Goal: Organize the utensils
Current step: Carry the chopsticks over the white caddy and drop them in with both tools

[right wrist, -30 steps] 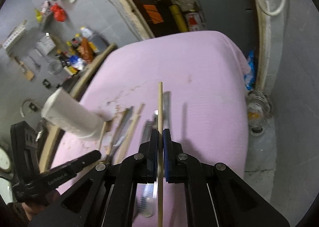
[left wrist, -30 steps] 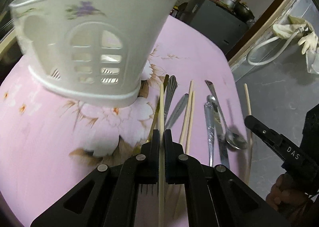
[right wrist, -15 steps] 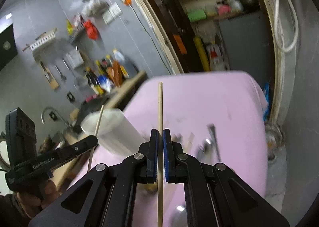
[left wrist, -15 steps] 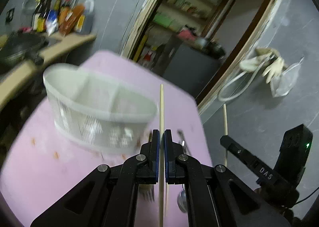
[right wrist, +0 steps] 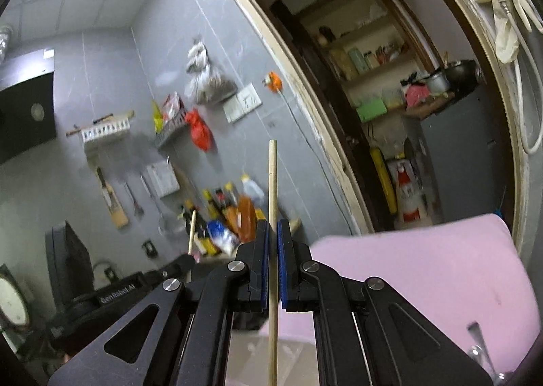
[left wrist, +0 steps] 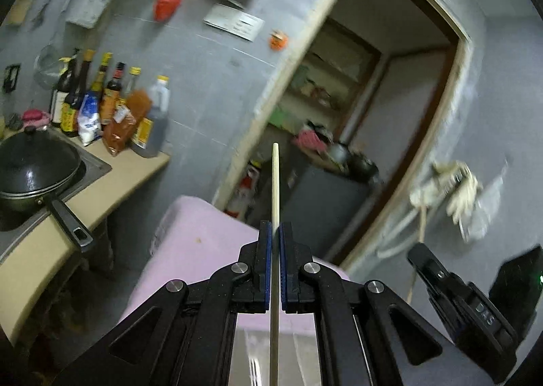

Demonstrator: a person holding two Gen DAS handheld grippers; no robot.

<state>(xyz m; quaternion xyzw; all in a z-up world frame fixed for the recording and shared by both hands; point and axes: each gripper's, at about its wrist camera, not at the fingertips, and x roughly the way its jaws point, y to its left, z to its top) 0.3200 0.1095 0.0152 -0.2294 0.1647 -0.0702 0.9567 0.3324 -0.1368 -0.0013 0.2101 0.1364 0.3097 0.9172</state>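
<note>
While both claws point up at wall, we see left claw [left wrist: 275, 233] gripping chopstick [left wrist: 275, 182], right claw [right wrist: 272, 231] gripping second chopstick [right wrist: 272, 182].

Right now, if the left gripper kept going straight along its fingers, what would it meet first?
Nothing close. The left gripper, shut on a chopstick, points above the pink table toward the doorway. The way looks free until the dark cabinet there, though depth is unclear.

Cut off by the bottom edge in both views: the lower ends of the thin pale wooden chopsticks [left wrist: 275, 335] [right wrist: 272, 318]. Smeared by motion blur at right of the left view, a whitish cloth bundle [left wrist: 451, 189]. Too blurred to identify at lower right of the right view, a grey metal utensil [right wrist: 476, 342].
</note>
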